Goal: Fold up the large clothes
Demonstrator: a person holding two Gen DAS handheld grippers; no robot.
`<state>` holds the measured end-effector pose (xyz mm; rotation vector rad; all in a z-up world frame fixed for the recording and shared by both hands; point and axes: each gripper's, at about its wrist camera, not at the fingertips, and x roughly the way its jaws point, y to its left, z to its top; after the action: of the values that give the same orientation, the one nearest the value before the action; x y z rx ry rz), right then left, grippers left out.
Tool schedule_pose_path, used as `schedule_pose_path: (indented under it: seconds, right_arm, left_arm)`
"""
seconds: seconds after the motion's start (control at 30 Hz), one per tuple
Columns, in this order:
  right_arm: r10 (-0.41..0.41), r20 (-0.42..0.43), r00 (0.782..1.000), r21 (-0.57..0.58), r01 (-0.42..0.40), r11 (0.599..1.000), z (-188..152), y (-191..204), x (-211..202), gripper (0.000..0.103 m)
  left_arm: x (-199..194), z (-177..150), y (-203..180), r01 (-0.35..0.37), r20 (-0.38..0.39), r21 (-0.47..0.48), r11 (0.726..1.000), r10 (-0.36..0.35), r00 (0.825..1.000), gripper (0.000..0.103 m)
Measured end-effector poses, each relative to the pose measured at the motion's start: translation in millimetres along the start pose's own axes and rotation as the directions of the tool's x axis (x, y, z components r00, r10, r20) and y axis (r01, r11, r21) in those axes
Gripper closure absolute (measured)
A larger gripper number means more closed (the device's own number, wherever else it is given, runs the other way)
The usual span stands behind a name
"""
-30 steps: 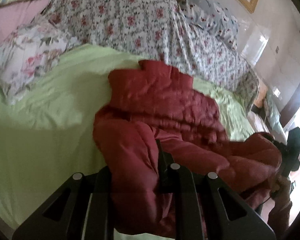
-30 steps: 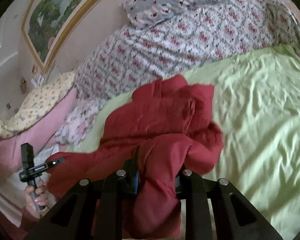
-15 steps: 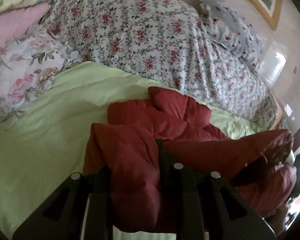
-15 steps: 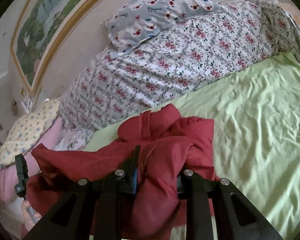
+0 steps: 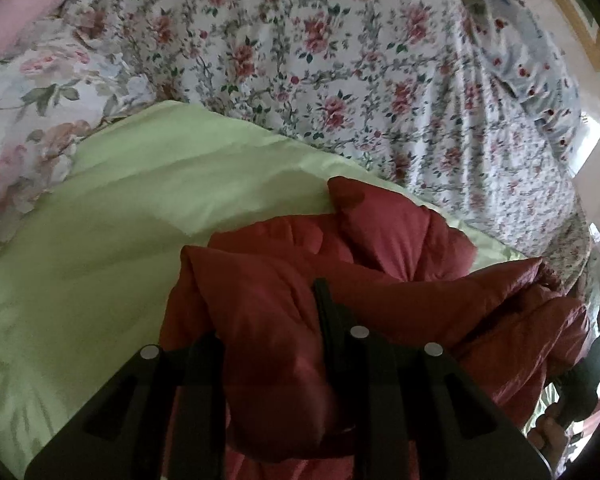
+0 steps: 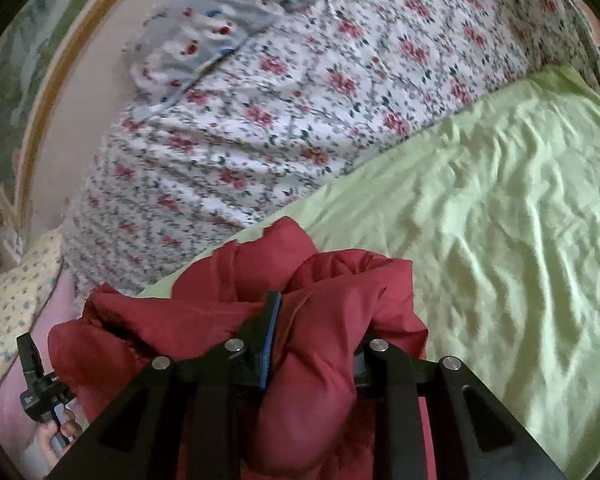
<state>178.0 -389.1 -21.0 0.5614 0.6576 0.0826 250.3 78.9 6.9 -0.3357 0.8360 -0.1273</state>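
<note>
A dark red padded jacket [image 5: 380, 232] lies bunched on the light green bed sheet [image 5: 140, 220]. My left gripper [image 5: 268, 320] is shut on a thick fold of its left edge, and the cloth bulges between the fingers. In the right wrist view my right gripper [image 6: 316, 332] is shut on another fold of the jacket [image 6: 204, 320]; its right finger is buried in cloth. A taut red edge runs between the two grips. Each gripper shows in the other's view: the right one [image 5: 588, 372] at the far right, the left one [image 6: 32, 376] at the far left with a hand [image 6: 56, 436] on it.
A rose-print quilt [image 5: 340, 60] is heaped just beyond the jacket. A pink pillow [image 5: 20, 12] and a floral pillow [image 5: 28, 92] lie at the left, a grey pillow [image 6: 240, 8] on the quilt. A framed picture [image 6: 20, 80] hangs behind. Wrinkled green sheet [image 6: 480, 220] spreads right.
Both grippers have carried the jacket's held edge forward over the bed toward the rose-print quilt. The jacket's spread-out part has shrunk under the fold, and the quilt now looms much closer.
</note>
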Motion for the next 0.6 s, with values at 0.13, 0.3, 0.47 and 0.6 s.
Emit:
schedule_pose_path:
  seconds: [0.13,0.3,0.47,0.6]
  right_arm:
    - [-0.013,-0.005,1.000,0.009,0.013,1.000,7,-4,18,0.079]
    - [-0.037,-0.014,0.999,-0.012,0.037,0.999,13,-6,46,0.079]
    - [-0.053,-0.022,0.998,-0.001,0.053,0.999,15,-20,70,0.079]
    - [-0.077,-0.015,0.997,0.000,0.077,0.997,14,-27,84,0.079]
  left_arm:
    - [24,10,6,-0.002,-0.011,-0.024,1.000,0.001,1.000,0.082]
    - [52,15,7,-0.030,-0.012,-0.014,0.999,0.030,0.999,0.081]
    - [78,20,6,-0.037,-0.024,-0.011,0.999,0.037,0.999,0.081]
    - [94,27,8,-0.026,-0.042,-0.026,0.999,0.025,0.999,0.081]
